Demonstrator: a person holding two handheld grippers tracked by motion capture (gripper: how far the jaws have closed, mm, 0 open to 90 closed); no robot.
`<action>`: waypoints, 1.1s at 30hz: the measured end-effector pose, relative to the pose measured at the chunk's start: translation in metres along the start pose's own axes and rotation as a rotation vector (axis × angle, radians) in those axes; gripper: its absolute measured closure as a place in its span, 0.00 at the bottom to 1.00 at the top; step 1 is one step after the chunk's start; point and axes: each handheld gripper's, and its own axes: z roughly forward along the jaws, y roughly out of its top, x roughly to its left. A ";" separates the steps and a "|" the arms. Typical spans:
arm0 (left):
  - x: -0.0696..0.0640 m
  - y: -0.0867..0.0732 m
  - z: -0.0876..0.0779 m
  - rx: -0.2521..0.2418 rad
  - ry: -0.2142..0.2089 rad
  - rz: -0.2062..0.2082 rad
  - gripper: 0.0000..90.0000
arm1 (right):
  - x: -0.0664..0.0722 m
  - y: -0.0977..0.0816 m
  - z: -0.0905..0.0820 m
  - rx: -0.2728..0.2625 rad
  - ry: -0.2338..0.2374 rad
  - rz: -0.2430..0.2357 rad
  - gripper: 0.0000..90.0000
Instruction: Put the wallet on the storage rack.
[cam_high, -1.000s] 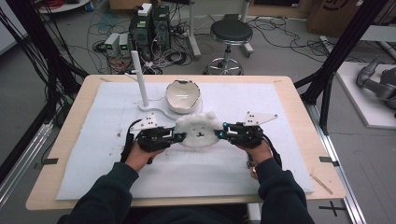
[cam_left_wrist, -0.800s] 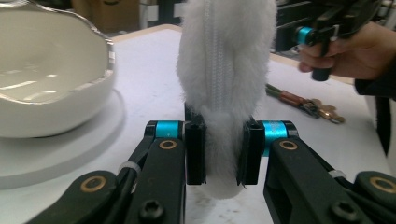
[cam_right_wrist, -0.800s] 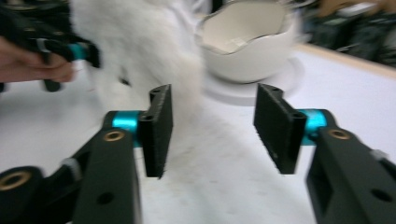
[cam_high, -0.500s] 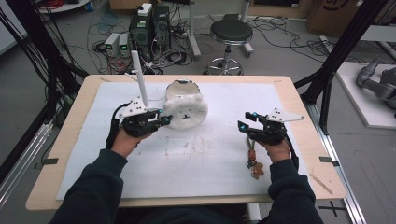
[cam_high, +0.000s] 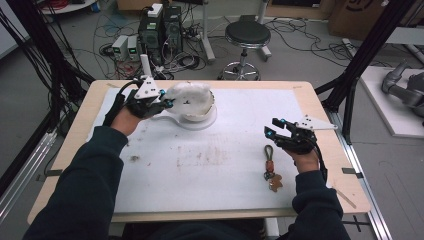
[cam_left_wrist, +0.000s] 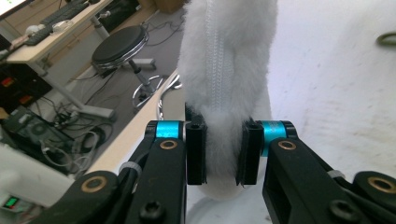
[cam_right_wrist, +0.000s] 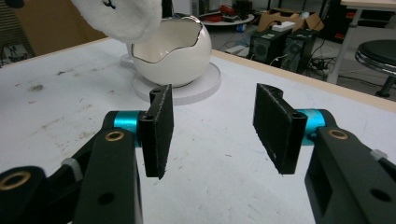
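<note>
My left gripper (cam_high: 165, 102) is shut on a white fluffy plush pouch (cam_high: 192, 95) and holds it just above a white egg-shaped bowl (cam_high: 202, 114) at the back left of the mat. In the left gripper view both pads (cam_left_wrist: 196, 151) press the pouch's zipper seam (cam_left_wrist: 229, 56) at my left gripper (cam_left_wrist: 224, 154). My right gripper (cam_high: 272, 129) hovers open at the right. Its jaws opened within the last second and have just come in slightly, with nothing between them. The right gripper view shows my right gripper (cam_right_wrist: 212, 130), the bowl (cam_right_wrist: 173, 56) and the pouch (cam_right_wrist: 126, 18) above it.
The bowl stands on a round white base (cam_high: 210, 121). A keychain with a brown charm (cam_high: 270, 170) lies on the white mat (cam_high: 200, 160) by my right hand. A white post (cam_high: 145, 62) rises behind my left hand. A stool (cam_high: 247, 35) stands beyond the table.
My right gripper let go of the pouch and drew back to the right. My left gripper carried the pouch up and to the back left, over the egg bowl.
</note>
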 end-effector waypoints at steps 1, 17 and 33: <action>0.001 0.003 0.003 0.015 0.003 0.023 0.86 | 0.000 0.000 -0.001 0.000 -0.002 0.005 0.54; 0.005 0.006 0.053 0.185 0.021 0.126 0.86 | -0.011 -0.005 -0.014 -0.016 -0.040 0.026 0.54; 0.017 -0.039 0.075 0.058 -0.076 -0.464 0.52 | -0.013 -0.010 -0.018 -0.006 -0.045 0.048 0.55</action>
